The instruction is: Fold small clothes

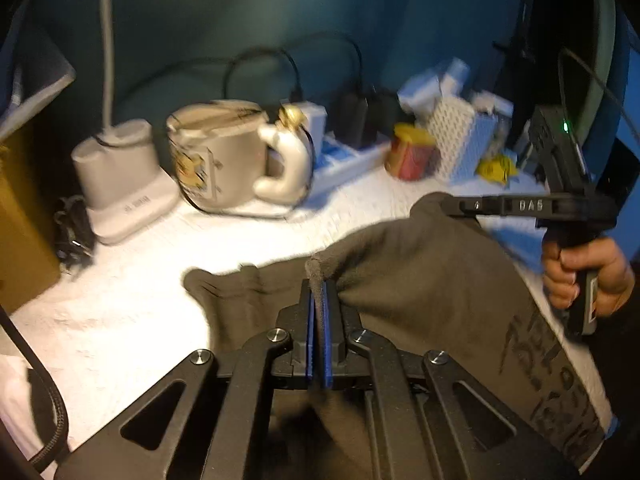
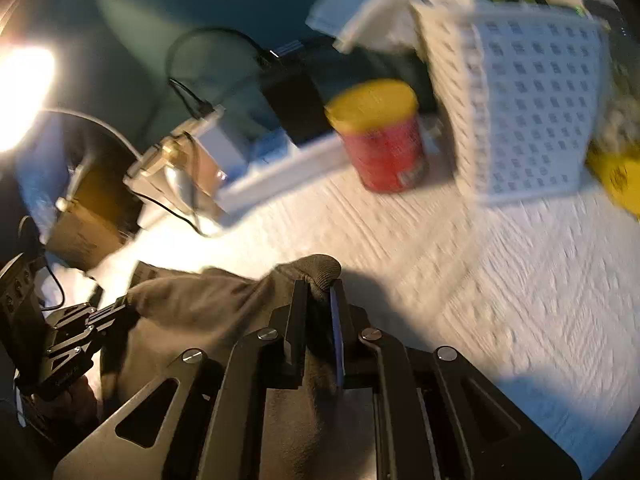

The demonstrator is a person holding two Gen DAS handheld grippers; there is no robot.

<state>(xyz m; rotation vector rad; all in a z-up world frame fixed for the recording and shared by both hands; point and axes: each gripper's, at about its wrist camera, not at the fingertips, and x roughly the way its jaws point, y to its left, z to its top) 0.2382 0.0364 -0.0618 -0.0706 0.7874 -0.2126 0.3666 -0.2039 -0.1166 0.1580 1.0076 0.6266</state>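
Observation:
A dark grey garment (image 1: 420, 280) with dark lettering lies on the white textured table cover (image 1: 140, 300). My left gripper (image 1: 319, 284) is shut on a raised fold of its edge, with cloth pinched between the blue pads. My right gripper (image 1: 456, 206), held by a hand (image 1: 588, 276), grips another edge of the garment farther right. In the right wrist view the right gripper (image 2: 320, 286) is shut on a bunched fold of the garment (image 2: 208, 304), and the left gripper (image 2: 124, 308) bites the cloth at the left.
A grey mug (image 1: 224, 152), a lamp base (image 1: 120, 176), a power strip (image 1: 344, 160) with plugs and cables, a red can with a yellow lid (image 2: 380, 136) and a white perforated basket (image 2: 520, 100) stand along the back. A cable (image 1: 36, 400) hangs at the lower left.

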